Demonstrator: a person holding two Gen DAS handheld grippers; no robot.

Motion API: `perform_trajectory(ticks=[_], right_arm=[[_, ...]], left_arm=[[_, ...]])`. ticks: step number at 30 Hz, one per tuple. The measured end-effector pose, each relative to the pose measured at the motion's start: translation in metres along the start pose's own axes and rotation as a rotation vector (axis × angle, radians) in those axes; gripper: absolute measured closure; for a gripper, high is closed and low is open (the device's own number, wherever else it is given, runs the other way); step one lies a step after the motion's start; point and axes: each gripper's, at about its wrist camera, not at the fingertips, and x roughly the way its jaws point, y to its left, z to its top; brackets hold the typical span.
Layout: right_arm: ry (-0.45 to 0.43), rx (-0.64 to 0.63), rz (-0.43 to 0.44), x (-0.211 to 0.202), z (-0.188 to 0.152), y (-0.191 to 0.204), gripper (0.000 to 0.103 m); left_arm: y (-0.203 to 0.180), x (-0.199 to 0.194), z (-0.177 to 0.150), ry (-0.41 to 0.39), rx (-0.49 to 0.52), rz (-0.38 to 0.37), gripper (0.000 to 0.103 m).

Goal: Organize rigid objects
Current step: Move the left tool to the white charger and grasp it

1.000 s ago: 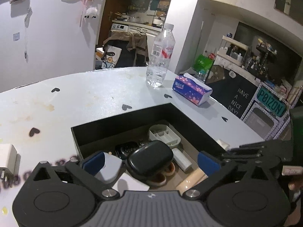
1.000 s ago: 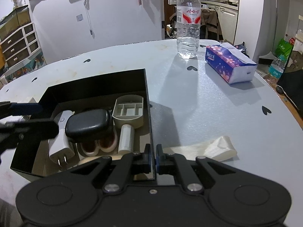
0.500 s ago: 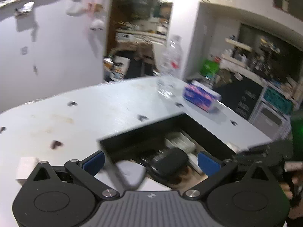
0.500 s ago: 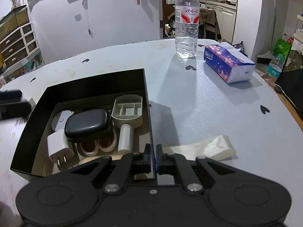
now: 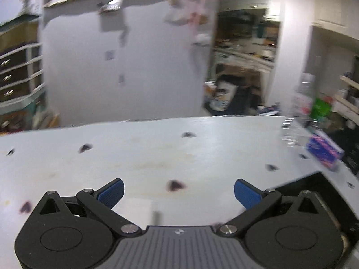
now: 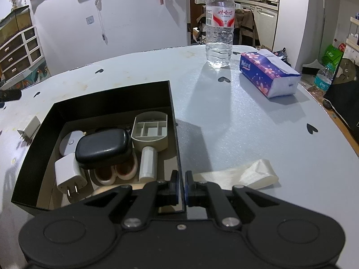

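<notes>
Left wrist view: the left gripper [image 5: 178, 192] has its jaws wide and empty; a blurred white charger [image 5: 139, 210] lies on the desk [image 5: 202, 152] just under them, likely the next pick.

Right wrist view: the right gripper [image 6: 181, 185] has its jaws pinched on the black box's [image 6: 112, 96] near wall, probably steadying it. A second charger [image 6: 68, 174] sits inside, left of the jaws.

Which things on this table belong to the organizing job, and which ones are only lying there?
Part of the job:
- black box
- white charger, black case and divided tray inside it
- white plug on the table left of the box

Only lying there:
- water bottle
- tissue pack
- folded plastic bag
</notes>
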Motion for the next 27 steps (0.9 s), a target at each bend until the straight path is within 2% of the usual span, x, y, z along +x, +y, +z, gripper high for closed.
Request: perform_trajectory(ticks=[4,7,15,19,22,27], right_arm=[[0.0,0.0,0.001,0.0,0.0,0.0,0.097],[0.0,-0.001,0.0,0.0,0.0,0.0,0.097],[0.0,0.0,-0.001,0.0,0.0,0.0,0.097],[0.0,-0.001,-0.001,0.0,0.0,0.0,0.097],[0.0,-0.001,-0.003,0.0,-0.001,-0.001,0.097],[0.001,-0.002,-0.003,0.0,-0.001,-0.001,0.097]], left_arm=[[0.027,0.024,-0.004,0.063,-0.051,0.077,0.0],[0.037,0.037,-0.009,0.1,-0.069,0.078,0.002],[0.038,0.069,-0.026,0.204,-0.043,0.078,0.038],[0.038,0.069,-0.029,0.192,-0.043,0.089,0.045],[0.038,0.068,-0.029,0.185,-0.04,0.077,0.056],[0.037,0.068,-0.029,0.184,-0.035,0.08,0.056]])
